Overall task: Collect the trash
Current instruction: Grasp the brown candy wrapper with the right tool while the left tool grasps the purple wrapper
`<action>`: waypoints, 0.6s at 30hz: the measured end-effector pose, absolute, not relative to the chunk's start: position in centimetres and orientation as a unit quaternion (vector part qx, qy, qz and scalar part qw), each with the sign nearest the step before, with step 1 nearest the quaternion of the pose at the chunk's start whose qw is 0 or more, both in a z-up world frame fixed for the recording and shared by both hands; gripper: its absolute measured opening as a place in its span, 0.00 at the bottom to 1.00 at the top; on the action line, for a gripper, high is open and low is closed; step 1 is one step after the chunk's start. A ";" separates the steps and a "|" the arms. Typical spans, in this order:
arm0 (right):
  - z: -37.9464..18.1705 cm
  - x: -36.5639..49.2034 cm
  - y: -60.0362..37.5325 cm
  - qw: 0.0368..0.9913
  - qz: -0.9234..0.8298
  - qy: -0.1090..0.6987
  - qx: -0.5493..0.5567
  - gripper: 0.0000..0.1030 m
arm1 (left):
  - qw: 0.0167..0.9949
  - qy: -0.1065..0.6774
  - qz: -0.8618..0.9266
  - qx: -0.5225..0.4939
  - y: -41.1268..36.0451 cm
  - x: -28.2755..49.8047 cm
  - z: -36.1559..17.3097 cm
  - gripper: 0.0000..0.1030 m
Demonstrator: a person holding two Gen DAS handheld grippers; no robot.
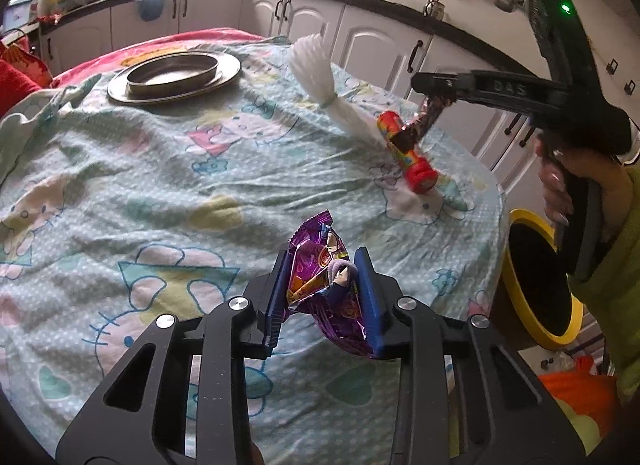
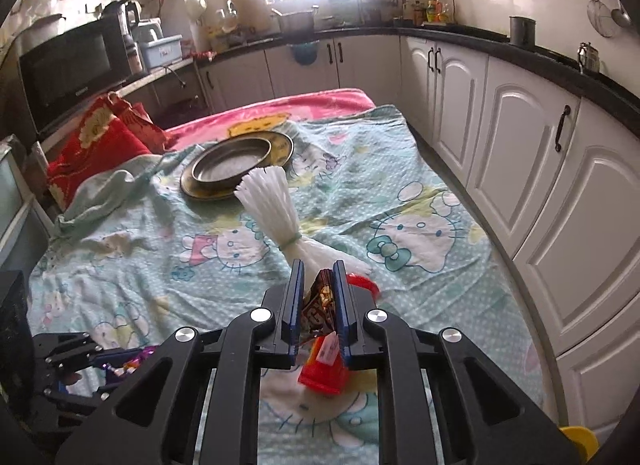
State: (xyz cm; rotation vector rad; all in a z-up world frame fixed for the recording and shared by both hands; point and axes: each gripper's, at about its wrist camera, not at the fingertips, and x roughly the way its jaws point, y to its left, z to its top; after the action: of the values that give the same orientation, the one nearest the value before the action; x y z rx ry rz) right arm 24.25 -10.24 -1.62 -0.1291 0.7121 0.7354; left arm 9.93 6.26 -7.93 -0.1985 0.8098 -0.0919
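A crumpled purple foil wrapper [image 1: 320,281] sits between the blue fingers of my left gripper [image 1: 322,255], which is shut on it above the Hello Kitty sheet [image 1: 160,185]. My right gripper [image 2: 318,265] is shut on a brown snack wrapper [image 2: 320,307], held just over a red candy tube [image 2: 324,369]. In the left wrist view the right gripper [image 1: 420,85] hangs at upper right with the brown wrapper [image 1: 430,113] dangling over the red tube [image 1: 404,149]. A person's hand [image 1: 560,181] holds that gripper.
A yellow-rimmed bin [image 1: 536,277] stands beside the table's right edge. A white tied bundle [image 2: 276,209] lies mid-table, next to the tube. Two stacked metal plates [image 2: 236,163] sit at the far end. A red cushion [image 2: 96,141] and white kitchen cabinets [image 2: 520,169] surround the table.
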 end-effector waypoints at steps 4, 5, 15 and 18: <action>-0.7 23.1 -11.5 0.875 0.352 0.329 -0.050 0.13 | 0.917 0.385 -0.049 -0.095 5.6 10.0 -7.2 0.25; -0.4 22.9 -11.8 0.876 0.352 0.326 -0.048 0.13 | 0.917 0.383 -0.051 -0.095 5.4 10.0 -6.9 0.25; 1.6 20.3 -17.1 0.895 0.328 0.300 -0.024 0.13 | 0.926 0.360 -0.083 -0.077 2.2 10.9 -4.5 0.25; 1.7 19.8 -19.2 0.900 0.316 0.299 -0.011 0.13 | 0.928 0.353 -0.095 -0.067 0.7 11.2 -3.8 0.25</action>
State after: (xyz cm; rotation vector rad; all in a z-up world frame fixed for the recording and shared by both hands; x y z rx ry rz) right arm 19.83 -19.17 1.66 -0.0217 0.6180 0.6542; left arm 11.22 0.74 -3.83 -0.1378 0.7242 -0.1941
